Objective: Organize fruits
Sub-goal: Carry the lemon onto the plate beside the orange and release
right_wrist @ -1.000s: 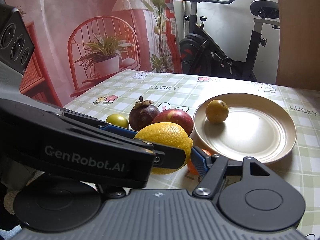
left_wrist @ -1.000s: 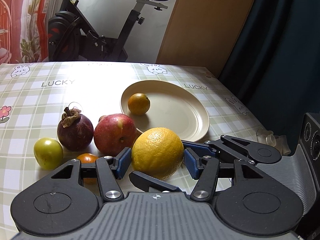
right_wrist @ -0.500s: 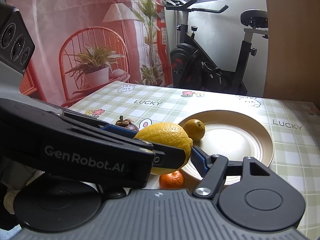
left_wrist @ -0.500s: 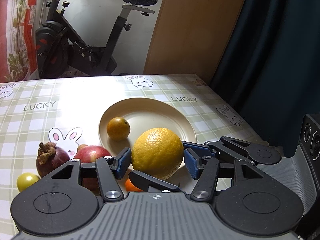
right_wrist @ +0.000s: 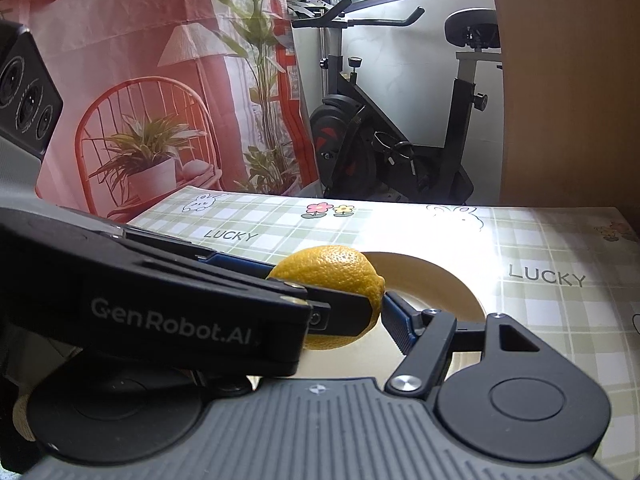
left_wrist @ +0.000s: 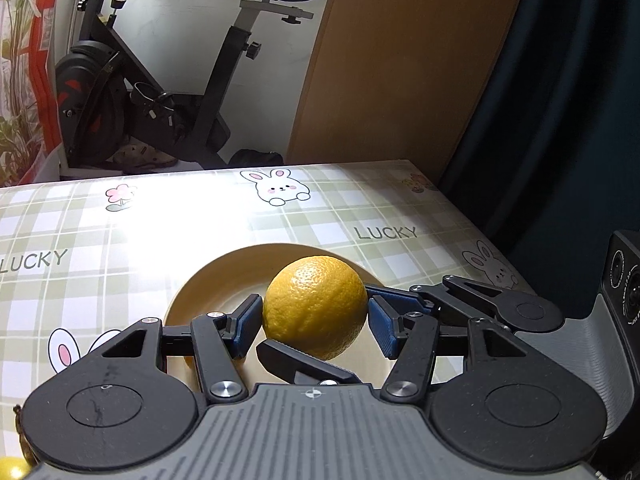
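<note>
Clamped from two sides at once — left gripper (left_wrist: 315, 322) with its blue fingers (left_wrist: 247, 325) partway apart on the lemon's (left_wrist: 316, 312) flanks, right gripper (right_wrist: 360, 312) likewise on the same lemon (right_wrist: 332, 284). Held above the cream plate (left_wrist: 208, 292) on the checked bench (left_wrist: 120, 232) — long axis roughly level, nub end toward the right gripper's near finger.
</note>
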Available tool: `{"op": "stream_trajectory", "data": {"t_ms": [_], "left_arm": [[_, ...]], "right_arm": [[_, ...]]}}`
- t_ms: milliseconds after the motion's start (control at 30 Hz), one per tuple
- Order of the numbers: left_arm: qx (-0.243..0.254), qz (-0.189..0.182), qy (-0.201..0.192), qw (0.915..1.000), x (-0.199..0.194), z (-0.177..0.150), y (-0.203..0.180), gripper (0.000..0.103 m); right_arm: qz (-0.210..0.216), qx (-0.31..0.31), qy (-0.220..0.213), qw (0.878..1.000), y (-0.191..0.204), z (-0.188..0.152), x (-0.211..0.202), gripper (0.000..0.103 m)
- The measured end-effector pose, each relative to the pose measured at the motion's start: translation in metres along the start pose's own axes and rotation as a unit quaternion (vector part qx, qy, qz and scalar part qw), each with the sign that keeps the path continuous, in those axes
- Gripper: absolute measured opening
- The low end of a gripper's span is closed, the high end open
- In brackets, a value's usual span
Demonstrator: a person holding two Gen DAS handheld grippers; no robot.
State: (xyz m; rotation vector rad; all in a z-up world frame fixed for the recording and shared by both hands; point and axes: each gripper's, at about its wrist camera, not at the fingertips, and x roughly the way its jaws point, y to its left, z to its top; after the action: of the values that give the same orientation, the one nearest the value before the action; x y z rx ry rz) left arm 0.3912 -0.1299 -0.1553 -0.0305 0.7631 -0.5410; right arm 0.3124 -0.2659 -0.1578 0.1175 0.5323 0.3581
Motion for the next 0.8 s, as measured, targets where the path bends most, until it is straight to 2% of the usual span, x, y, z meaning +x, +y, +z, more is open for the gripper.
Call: {"op": "stream_trajectory", "data": {"t_ms": [433,633,800], "left_arm": [[-0.034,0.031,0.020,0.9987,0.038,0.023,0.034,0.061],[-0.028,0.045,0.019,0.9984,0.041,0.024,0.034,0.059],[-0.023,0.047,0.018,0.9985,0.042,0.024,0.033,0.059]], "right_arm": [[0.003,-0.004,0.037,0.999,-0.024,0.023,0.064,0.068],[0.004,-0.003,0.061,0.998,-0.025,0.025,0.081,0.068],[0.003,0.007,0.064,0.998,-0.027,0.025,0.084,0.067]]}}
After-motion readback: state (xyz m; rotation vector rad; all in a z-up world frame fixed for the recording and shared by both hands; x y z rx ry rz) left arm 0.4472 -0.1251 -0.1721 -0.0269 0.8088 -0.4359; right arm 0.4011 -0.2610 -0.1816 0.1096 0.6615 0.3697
